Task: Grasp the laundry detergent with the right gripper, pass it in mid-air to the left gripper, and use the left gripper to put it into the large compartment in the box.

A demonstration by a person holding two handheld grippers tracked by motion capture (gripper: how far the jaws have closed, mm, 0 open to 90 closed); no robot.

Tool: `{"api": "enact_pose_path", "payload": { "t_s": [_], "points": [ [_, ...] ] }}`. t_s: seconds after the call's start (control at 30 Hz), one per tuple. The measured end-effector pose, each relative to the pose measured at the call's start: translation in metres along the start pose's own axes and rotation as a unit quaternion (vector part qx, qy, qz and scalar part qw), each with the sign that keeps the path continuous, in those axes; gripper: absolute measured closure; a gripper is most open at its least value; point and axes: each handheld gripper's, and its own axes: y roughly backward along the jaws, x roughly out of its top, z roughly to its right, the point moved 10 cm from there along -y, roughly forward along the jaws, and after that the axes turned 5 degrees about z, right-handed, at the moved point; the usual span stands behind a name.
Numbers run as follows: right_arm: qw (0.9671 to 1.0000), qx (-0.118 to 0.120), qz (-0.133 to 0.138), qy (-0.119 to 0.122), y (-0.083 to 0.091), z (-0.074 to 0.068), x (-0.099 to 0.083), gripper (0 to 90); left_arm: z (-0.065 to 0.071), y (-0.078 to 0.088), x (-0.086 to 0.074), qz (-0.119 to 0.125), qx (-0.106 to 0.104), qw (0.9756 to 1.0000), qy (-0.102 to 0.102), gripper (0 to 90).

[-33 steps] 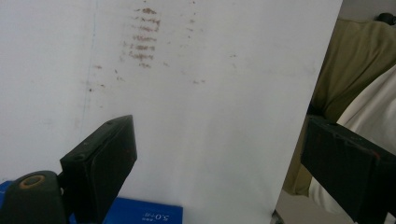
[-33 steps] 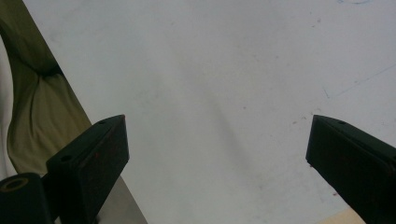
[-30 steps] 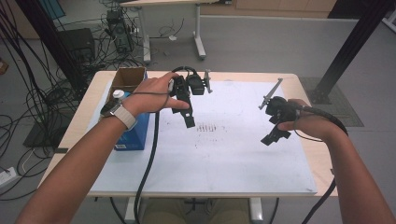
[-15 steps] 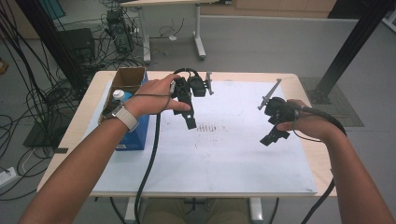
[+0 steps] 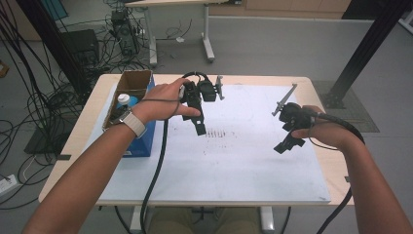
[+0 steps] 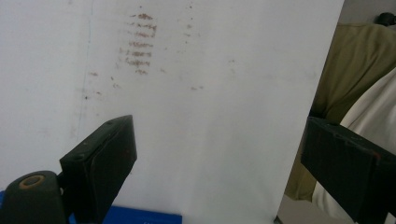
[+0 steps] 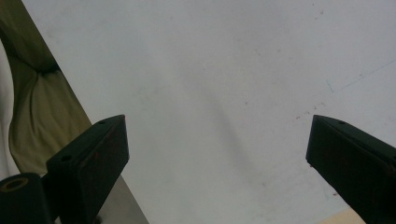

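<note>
White sheet (image 5: 234, 165) covers the table (image 5: 73, 146) in the lower middle of the frame. Above it we hold the left gripper (image 5: 198, 127) and the right gripper (image 5: 285, 145) — both released, jaws wide, grasping nothing. Farther, at the upper left, stands a cardboard box (image 5: 134, 83).

Even, soft overhead light; white sheet (image 5: 243, 161) on the desk (image 5: 87, 141) bright, without glare. Faint shadows under both forearms. Gripper views: near black fingers (image 6: 100, 161) soft, slightly blurred, sheet washed pale.
</note>
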Motion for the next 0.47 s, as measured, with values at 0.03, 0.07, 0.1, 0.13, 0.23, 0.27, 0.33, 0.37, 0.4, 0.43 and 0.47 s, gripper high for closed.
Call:
{"api": "enact_pose_path", "payload": {
  "t_s": [0.03, 0.07, 0.1, 0.13, 0.23, 0.27, 0.33, 0.37, 0.4, 0.43, 0.47],
  "points": [
    [1.0000, 0.000, 0.000, 0.001, 0.0000, 0.0000, 0.0001, 5.8, -0.0003, 0.0001, -0.0002, 0.000, 0.000, 1.0000, -0.001, 11.0],
    [1.0000, 0.000, 0.000, 0.001, 0.0002, -0.0003, 0.0002, 5.8, -0.0001, 0.0001, -0.0005, 0.000, 0.000, 1.0000, 0.001, 11.0],
    [1.0000, 0.001, 0.001, 0.001, 0.0003, -0.0006, 0.0005, 5.8, -0.0004, 0.0002, -0.0009, 0.000, 0.001, 1.0000, 0.001, 11.0],
    [1.0000, 0.001, 0.000, 0.002, 0.0005, -0.0005, 0.0006, 5.8, -0.0004, 0.0003, -0.0012, 0.002, 0.001, 1.0000, 0.002, 11.1],
    [1.0000, -0.001, 0.001, 0.002, 0.0008, -0.0008, 0.0015, 5.8, -0.0003, 0.0009, -0.0021, 0.003, 0.001, 1.0000, 0.003, 11.1],
    [1.0000, 0.000, 0.001, 0.003, 0.0007, -0.0008, 0.0019, 5.8, -0.0001, 0.0013, -0.0024, 0.003, 0.001, 1.0000, 0.003, 11.1],
    [1.0000, -0.001, 0.000, 0.004, 0.0006, -0.0014, 0.0025, 5.8, 0.0001, 0.0021, -0.0027, 0.005, 0.001, 1.0000, 0.004, 11.1],
    [1.0000, -0.001, 0.001, 0.004, 0.0004, -0.0015, 0.0029, 5.8, 0.0001, 0.0024, -0.0028, 0.006, 0.002, 1.0000, 0.004, 11.0],
    [1.0000, 0.000, 0.001, 0.004, 0.0003, -0.0017, 0.0030, 5.8, 0.0002, 0.0028, -0.0029, 0.007, 0.002, 1.0000, 0.004, 11.0],
    [1.0000, -0.001, 0.001, 0.004, 0.0001, -0.0018, 0.0030, 5.8, 0.0003, 0.0031, -0.0030, 0.008, 0.002, 1.0000, 0.005, 11.0],
    [1.0000, 0.000, 0.000, 0.004, 0.0000, -0.0019, 0.0030, 5.8, 0.0003, 0.0031, -0.0032, 0.009, 0.002, 0.9999, 0.005, 11.0]
  ]
}}
